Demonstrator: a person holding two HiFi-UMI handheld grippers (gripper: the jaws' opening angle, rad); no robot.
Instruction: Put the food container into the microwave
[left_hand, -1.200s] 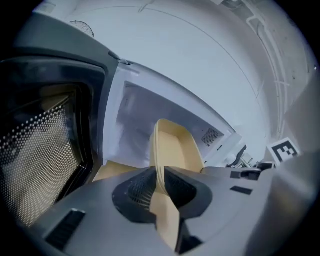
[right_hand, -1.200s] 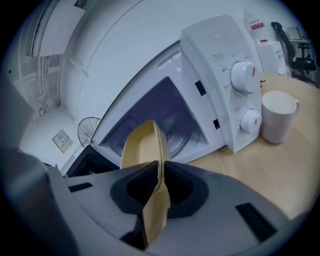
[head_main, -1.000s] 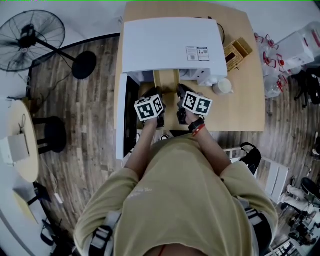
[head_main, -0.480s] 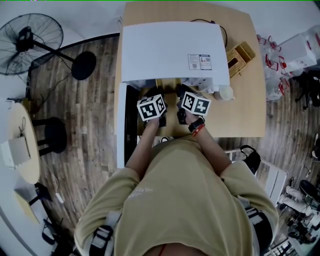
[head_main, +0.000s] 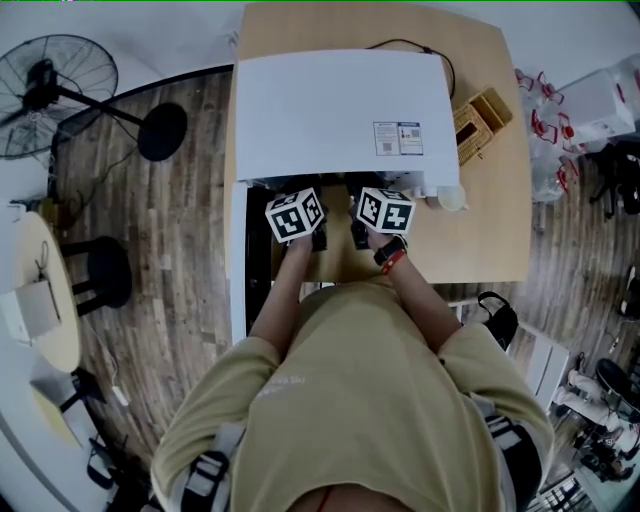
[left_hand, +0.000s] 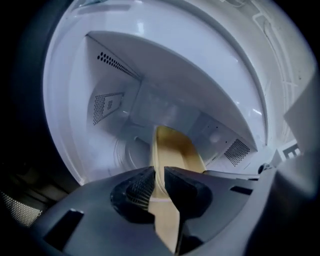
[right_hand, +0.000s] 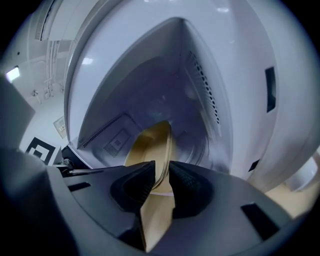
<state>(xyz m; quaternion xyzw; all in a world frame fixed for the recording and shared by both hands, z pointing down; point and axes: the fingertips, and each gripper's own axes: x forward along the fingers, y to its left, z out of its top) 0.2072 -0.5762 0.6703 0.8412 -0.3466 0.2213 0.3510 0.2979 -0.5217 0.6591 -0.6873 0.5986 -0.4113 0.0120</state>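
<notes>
The white microwave (head_main: 335, 110) stands on a wooden table (head_main: 490, 225), its door (head_main: 248, 265) swung open to the left. In the head view both marker cubes, left (head_main: 295, 215) and right (head_main: 385, 210), sit at its opening; the fingertips and the container are hidden under its top. The tan food container (left_hand: 175, 150) reaches into the cavity above the glass turntable (left_hand: 127, 152). My left gripper (left_hand: 159, 182) is shut on its left rim. My right gripper (right_hand: 161, 182) has just been opening; the container's (right_hand: 150, 145) right rim stands loosely between its jaws.
Right of the microwave are a wooden box (head_main: 480, 112) and a small white cup (head_main: 450, 196). On the floor to the left stand a fan (head_main: 60, 85), a black stool (head_main: 105, 270) and a round side table (head_main: 40, 290). Perforated cavity walls (right_hand: 205, 100) close in on both sides.
Both grippers have moved forward to the microwave's opening. The container, seen earlier in front of it between the cubes, is now out of sight under the microwave's top.
</notes>
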